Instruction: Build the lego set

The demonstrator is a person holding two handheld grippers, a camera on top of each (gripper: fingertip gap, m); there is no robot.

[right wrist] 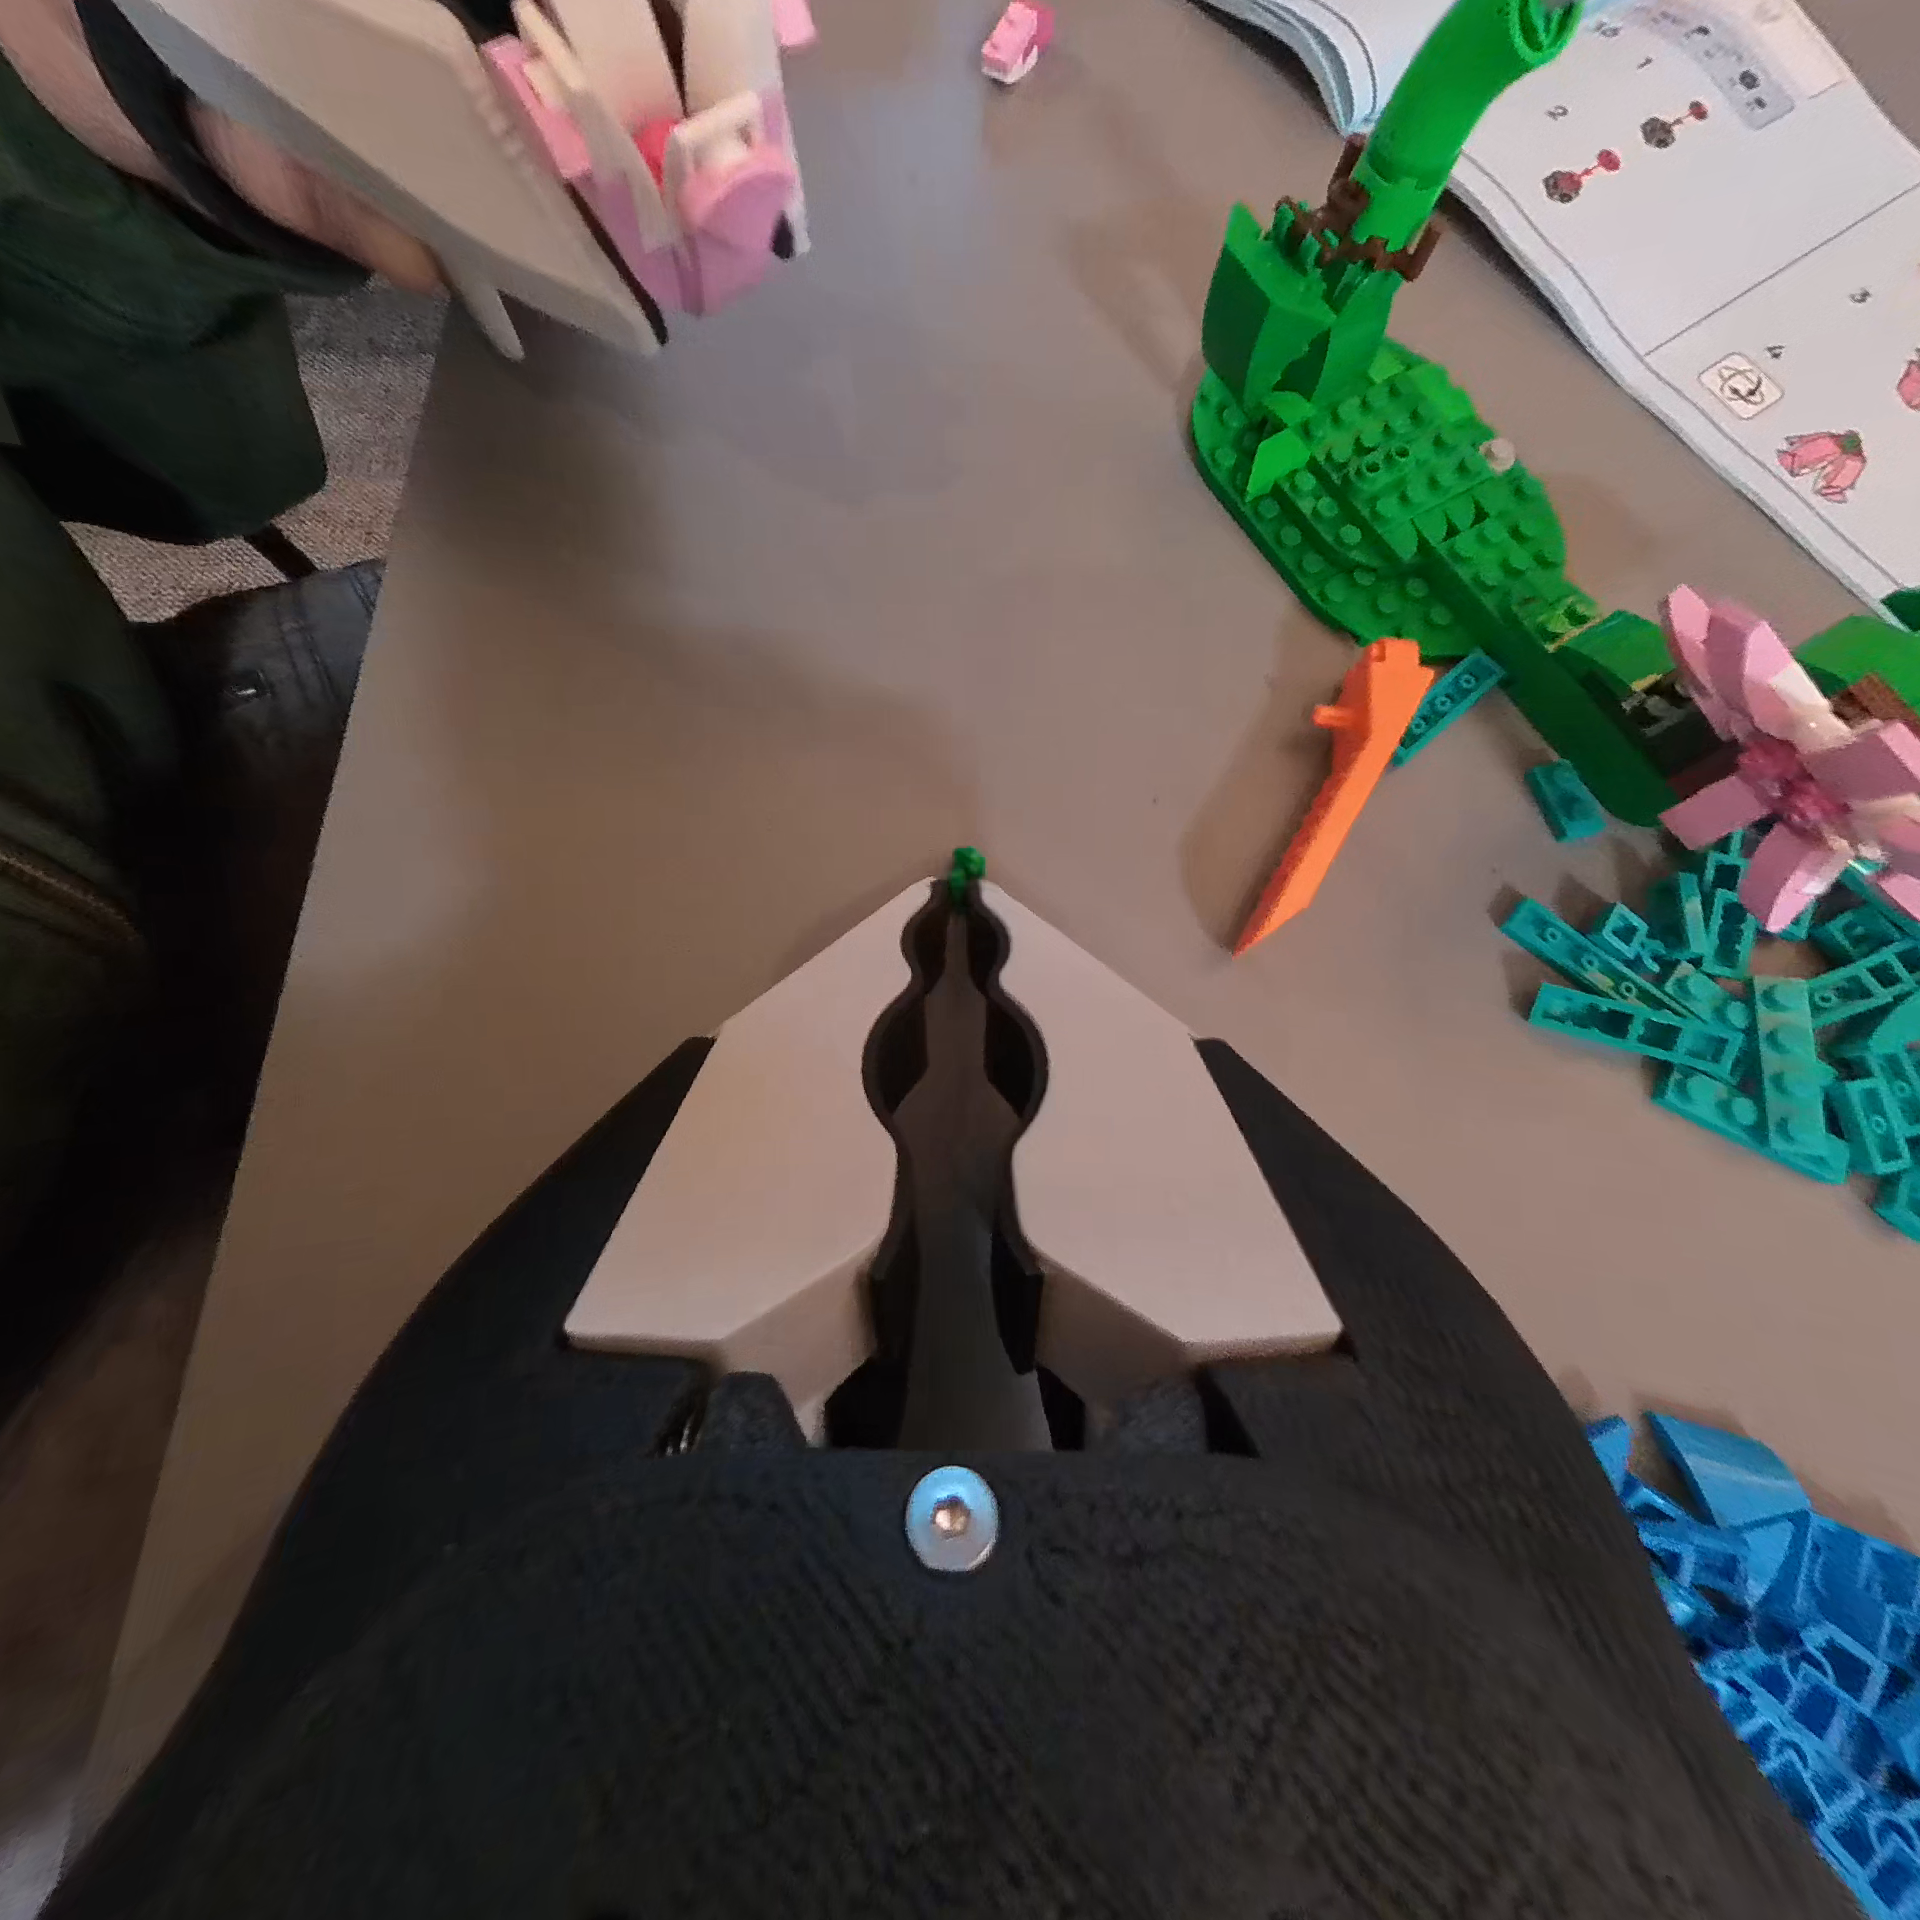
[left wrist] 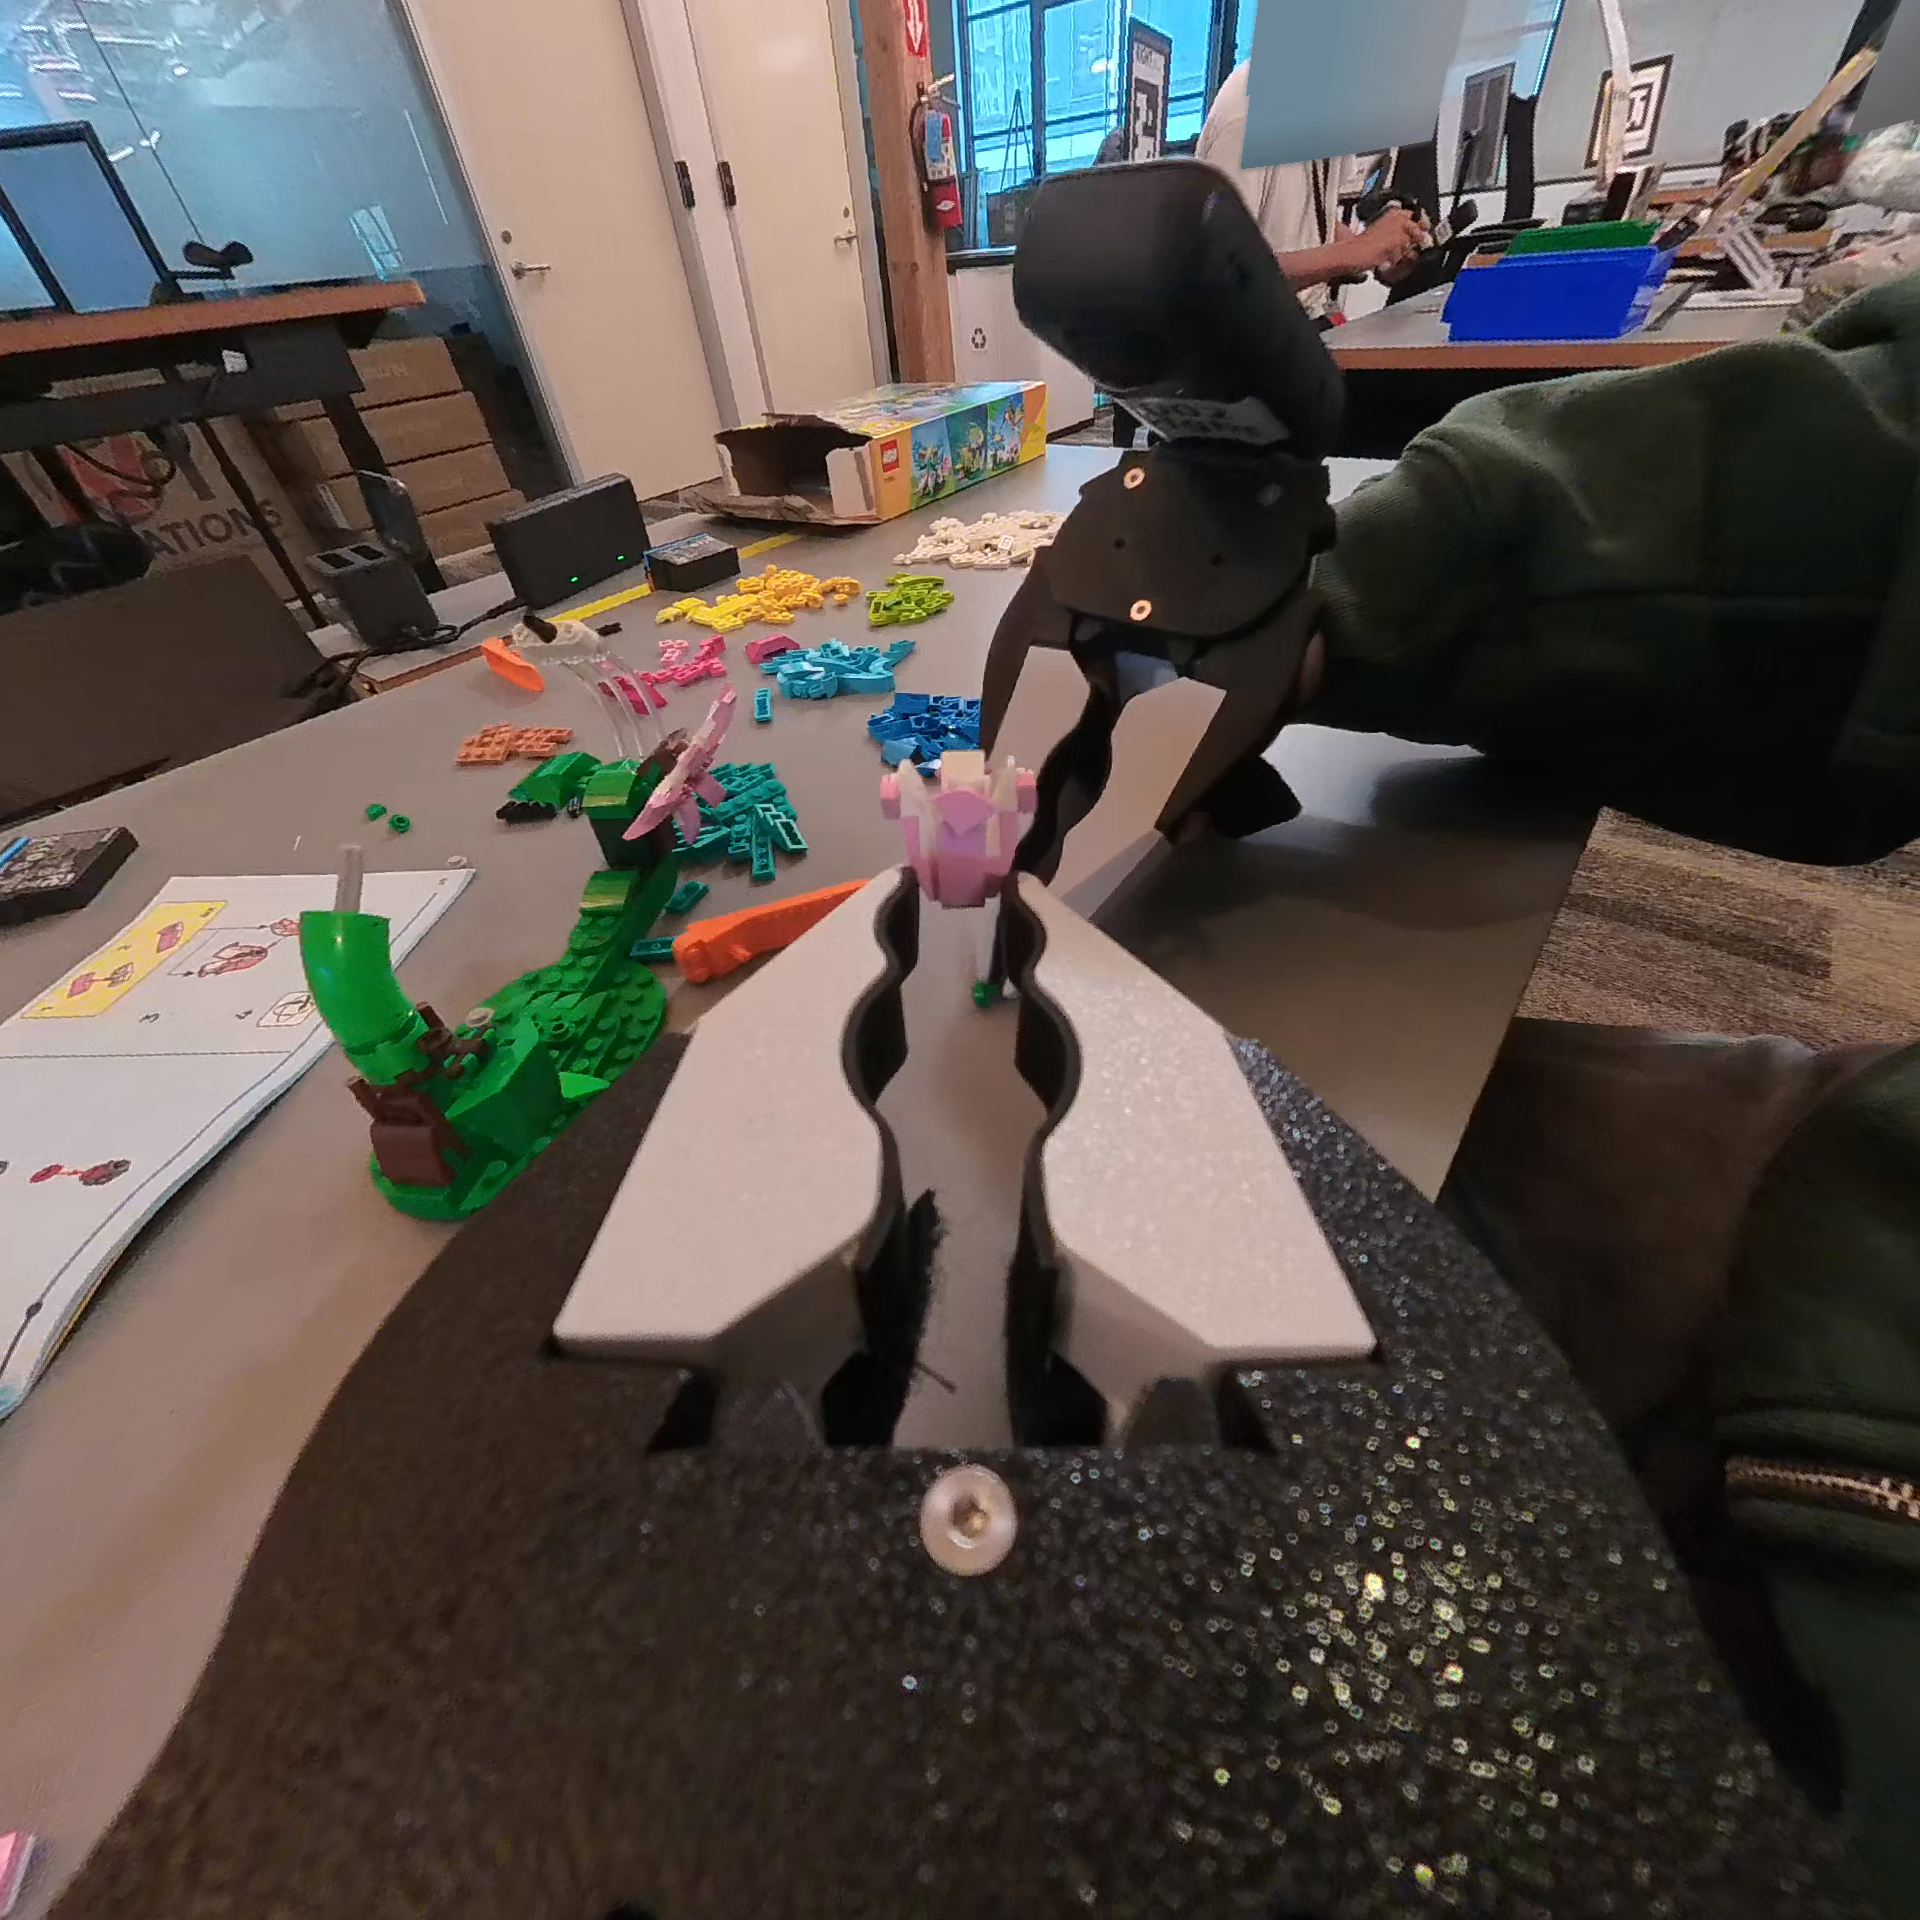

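Note:
My left gripper (left wrist: pixel 964 891) is shut on a pink and white flower bud (left wrist: pixel 961 831) and holds it above the grey table. The bud also shows at the top left of the right wrist view (right wrist: pixel 727 197), beside a grey finger (right wrist: pixel 416 135). My right gripper (right wrist: pixel 961 899) points down at the table, shut on a tiny green piece (right wrist: pixel 966 864). That piece shows just below the bud in the left wrist view (left wrist: pixel 985 992). A green plant base with a curved stem (left wrist: pixel 499 1070) (right wrist: pixel 1382 488) stands to the left, bearing an open pink flower (left wrist: pixel 686 779) (right wrist: pixel 1808 779).
An open instruction booklet (left wrist: pixel 156 1039) (right wrist: pixel 1662 208) lies beside the base. An orange piece (left wrist: pixel 758 925) (right wrist: pixel 1340 769), a teal pile (left wrist: pixel 748 821) (right wrist: pixel 1766 1018), a blue pile (left wrist: pixel 925 727) (right wrist: pixel 1787 1662), yellow bricks (left wrist: pixel 758 597) and the set's box (left wrist: pixel 904 447) lie farther back. The table edge (left wrist: pixel 1507 1039) runs close on the right.

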